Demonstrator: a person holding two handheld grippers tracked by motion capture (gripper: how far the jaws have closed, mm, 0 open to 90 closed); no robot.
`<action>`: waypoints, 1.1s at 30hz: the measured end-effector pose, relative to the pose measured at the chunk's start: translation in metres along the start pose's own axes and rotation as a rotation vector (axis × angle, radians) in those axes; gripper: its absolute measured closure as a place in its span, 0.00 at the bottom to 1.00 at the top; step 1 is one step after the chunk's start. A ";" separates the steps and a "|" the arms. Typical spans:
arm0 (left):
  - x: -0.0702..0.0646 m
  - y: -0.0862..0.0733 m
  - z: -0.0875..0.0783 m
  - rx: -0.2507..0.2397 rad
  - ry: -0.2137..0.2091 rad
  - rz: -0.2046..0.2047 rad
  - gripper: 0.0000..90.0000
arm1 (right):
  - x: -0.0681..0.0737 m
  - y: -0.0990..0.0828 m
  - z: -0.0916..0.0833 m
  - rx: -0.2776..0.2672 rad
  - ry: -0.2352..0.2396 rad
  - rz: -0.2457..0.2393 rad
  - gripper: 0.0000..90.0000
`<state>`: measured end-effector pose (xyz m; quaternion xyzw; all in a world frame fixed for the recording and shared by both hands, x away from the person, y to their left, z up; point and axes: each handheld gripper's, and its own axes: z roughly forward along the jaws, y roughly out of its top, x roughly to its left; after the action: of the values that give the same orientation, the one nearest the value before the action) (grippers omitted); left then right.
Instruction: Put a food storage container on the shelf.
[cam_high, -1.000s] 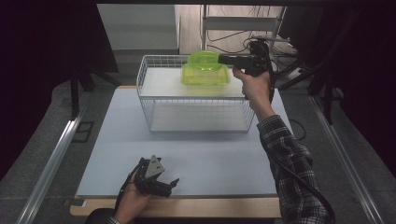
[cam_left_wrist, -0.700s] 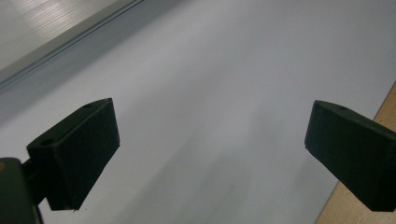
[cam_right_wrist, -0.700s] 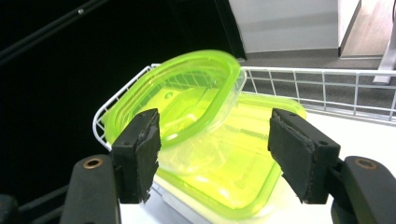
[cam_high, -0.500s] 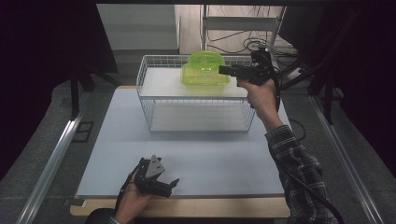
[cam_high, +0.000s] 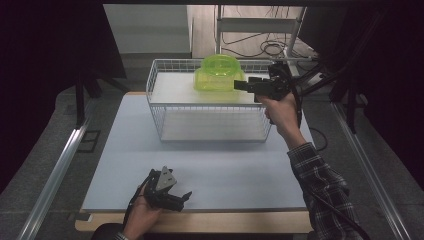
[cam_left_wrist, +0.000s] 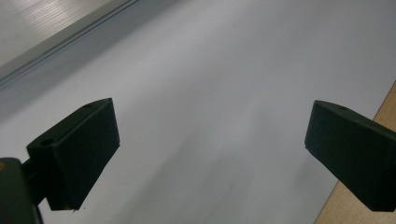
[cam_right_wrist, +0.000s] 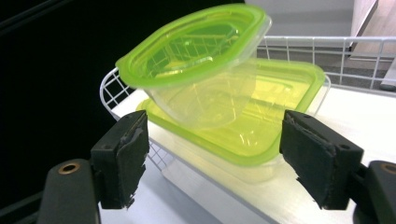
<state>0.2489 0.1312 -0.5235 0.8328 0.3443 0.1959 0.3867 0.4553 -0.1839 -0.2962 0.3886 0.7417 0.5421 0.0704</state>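
While right gripper (cam_right_wrist: 212, 158) fingers just opened off stacked green containers (cam_high: 218, 73), left gripper (cam_left_wrist: 210, 154) fingers wide, empty.

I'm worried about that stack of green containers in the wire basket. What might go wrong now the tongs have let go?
The upper container sits tilted on the lower container, so it may slide or tip off. The right tongs, whose jaws have just been opening with nothing pressed between them, are close beside the stack; pulling back carelessly might nudge it. The stack stands near the wire basket rim, so a knocked container may catch there.
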 end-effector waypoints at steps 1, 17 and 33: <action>0.000 0.000 0.000 0.000 -0.001 -0.001 0.03 | 0.000 -0.001 0.000 0.002 0.003 -0.002 0.25; 0.001 0.000 -0.001 -0.023 -0.022 -0.023 0.02 | 0.009 -0.021 -0.003 0.021 -0.012 -0.112 0.15; 0.002 0.000 -0.001 -0.019 -0.026 -0.031 0.02 | 0.007 -0.043 -0.001 0.057 -0.014 -0.142 0.11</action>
<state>0.2497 0.1331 -0.5231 0.8262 0.3502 0.1825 0.4019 0.4283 -0.1846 -0.3307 0.3407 0.7820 0.5118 0.1027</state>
